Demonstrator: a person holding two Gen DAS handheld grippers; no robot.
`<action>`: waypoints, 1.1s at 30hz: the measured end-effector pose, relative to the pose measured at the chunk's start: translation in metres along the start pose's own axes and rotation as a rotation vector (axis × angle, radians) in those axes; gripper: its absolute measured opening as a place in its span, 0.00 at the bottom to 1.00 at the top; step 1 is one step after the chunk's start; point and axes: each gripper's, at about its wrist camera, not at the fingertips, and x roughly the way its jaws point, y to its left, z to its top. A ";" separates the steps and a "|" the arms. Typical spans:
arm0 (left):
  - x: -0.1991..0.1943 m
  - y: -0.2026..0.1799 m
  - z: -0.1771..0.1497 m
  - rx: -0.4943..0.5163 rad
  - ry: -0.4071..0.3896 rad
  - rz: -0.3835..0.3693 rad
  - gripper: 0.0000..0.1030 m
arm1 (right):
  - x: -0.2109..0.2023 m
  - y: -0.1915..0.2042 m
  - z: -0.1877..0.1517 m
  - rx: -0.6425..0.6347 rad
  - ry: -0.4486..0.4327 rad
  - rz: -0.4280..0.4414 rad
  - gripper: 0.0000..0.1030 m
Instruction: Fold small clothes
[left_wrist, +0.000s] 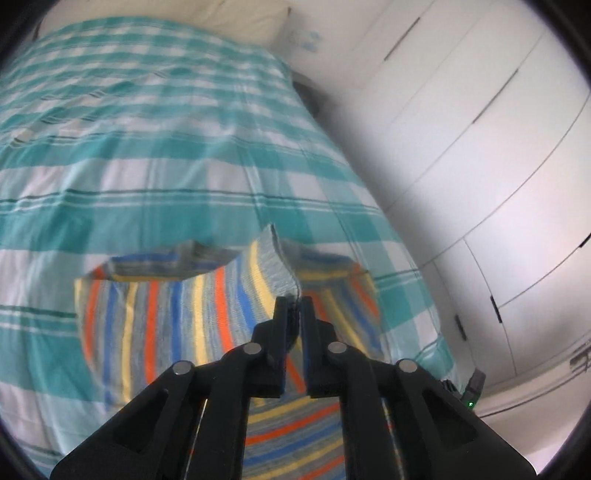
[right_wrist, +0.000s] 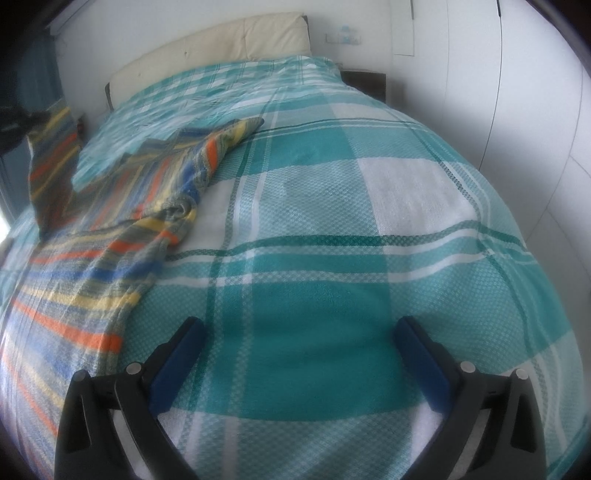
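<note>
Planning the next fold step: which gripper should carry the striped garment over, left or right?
Left. The left gripper already pinches the striped garment; the right gripper hangs open over bare checked bedspread.

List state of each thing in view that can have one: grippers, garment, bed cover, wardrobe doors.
Left gripper: shut on an edge of the garment.
Right gripper: open, empty, over the cover.
Striped knitted garment in grey, orange, blue and yellow: partly lifted, rest lying on the bed.
Teal-and-white checked bed cover: spread over the bed.
White wardrobe doors: closed.
</note>
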 end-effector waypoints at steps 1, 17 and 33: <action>0.012 -0.002 -0.005 -0.019 0.025 -0.002 0.55 | 0.000 0.000 0.000 0.000 0.000 0.000 0.99; -0.140 0.095 -0.126 0.201 0.016 0.788 0.84 | 0.001 0.001 0.002 -0.009 0.010 -0.006 0.99; -0.132 0.092 -0.336 -0.147 0.117 0.280 0.86 | -0.107 0.019 -0.029 0.044 0.188 0.343 0.94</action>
